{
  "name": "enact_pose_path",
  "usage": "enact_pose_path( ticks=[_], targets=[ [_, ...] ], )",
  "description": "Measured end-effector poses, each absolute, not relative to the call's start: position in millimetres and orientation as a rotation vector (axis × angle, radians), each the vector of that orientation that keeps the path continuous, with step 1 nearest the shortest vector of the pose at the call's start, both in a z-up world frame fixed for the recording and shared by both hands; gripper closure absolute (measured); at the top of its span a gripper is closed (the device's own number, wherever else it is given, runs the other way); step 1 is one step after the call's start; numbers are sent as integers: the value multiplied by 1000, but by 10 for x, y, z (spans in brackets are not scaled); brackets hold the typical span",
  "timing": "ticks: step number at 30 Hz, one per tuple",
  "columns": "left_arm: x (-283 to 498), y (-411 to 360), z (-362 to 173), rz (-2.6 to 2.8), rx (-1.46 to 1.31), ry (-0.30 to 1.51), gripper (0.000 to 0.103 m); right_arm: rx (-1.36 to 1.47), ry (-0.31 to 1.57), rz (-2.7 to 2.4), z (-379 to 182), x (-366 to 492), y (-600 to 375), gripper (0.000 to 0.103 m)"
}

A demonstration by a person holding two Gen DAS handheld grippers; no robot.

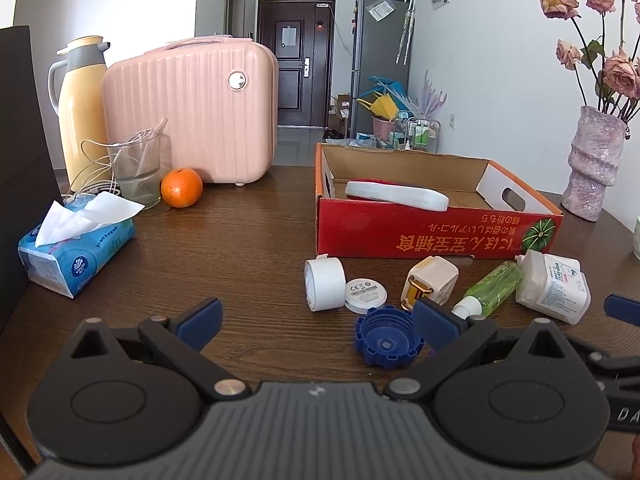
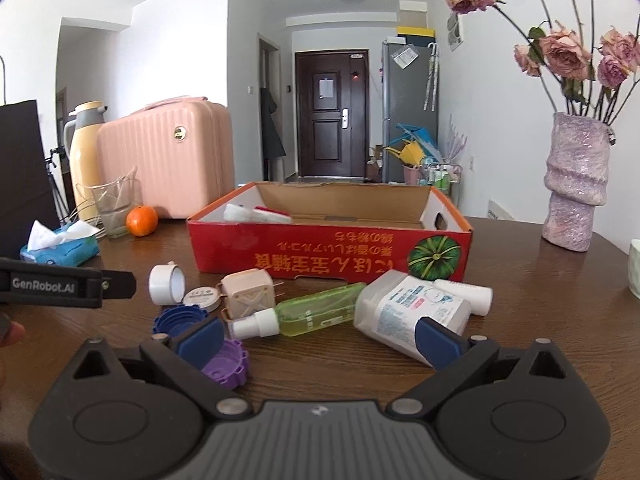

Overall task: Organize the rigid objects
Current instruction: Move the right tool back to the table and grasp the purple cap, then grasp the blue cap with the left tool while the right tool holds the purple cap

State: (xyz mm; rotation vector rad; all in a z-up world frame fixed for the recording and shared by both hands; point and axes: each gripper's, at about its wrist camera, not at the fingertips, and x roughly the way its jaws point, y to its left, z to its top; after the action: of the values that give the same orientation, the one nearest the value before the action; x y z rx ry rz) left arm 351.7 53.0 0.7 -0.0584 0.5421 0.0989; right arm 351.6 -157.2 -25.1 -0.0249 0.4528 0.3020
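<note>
The job was barely begun: the red box (image 2: 328, 248) at the far middle of the worktop (image 1: 248, 248) held only a white flat piece (image 1: 396, 195) and something red behind it, while the rest lay loose in a row just near of the box. From left to right these were a tape roll (image 1: 324, 285), a white disc (image 1: 366, 295), a plug (image 1: 430, 283), a green spray bottle (image 2: 308, 312) and a white bottle (image 2: 408, 312), with a small white tube (image 2: 466, 294) behind that; a blue cap (image 1: 389, 338) and a purple cap (image 2: 224, 364) sat nearest. All of these, by my judgement, were left to go in. The left tongs (image 1: 316, 320) were spread wide and held nothing, the blue cap lying just inside their right tip. The right tongs (image 2: 318, 338) were likewise spread and bare, the spray bottle lying across the gap just beyond them, the purple cap at their left tip, the white bottle at their right
</note>
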Motion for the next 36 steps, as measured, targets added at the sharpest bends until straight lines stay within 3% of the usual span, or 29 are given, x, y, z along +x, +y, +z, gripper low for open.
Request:
enact_pose_path(
  ticks=[20,23,36],
  targets=[
    [3557,731,-52,108,-67,569,0,-105,589,428,-477,3727,-947,35],
    [3554,741,-48,105,-70,567,0,-115,617,434,-502,3781,-871,49],
    [3540,734,-43,100,-69,561,0,-95,566,420,-397,3719,-957,49]
  ],
)
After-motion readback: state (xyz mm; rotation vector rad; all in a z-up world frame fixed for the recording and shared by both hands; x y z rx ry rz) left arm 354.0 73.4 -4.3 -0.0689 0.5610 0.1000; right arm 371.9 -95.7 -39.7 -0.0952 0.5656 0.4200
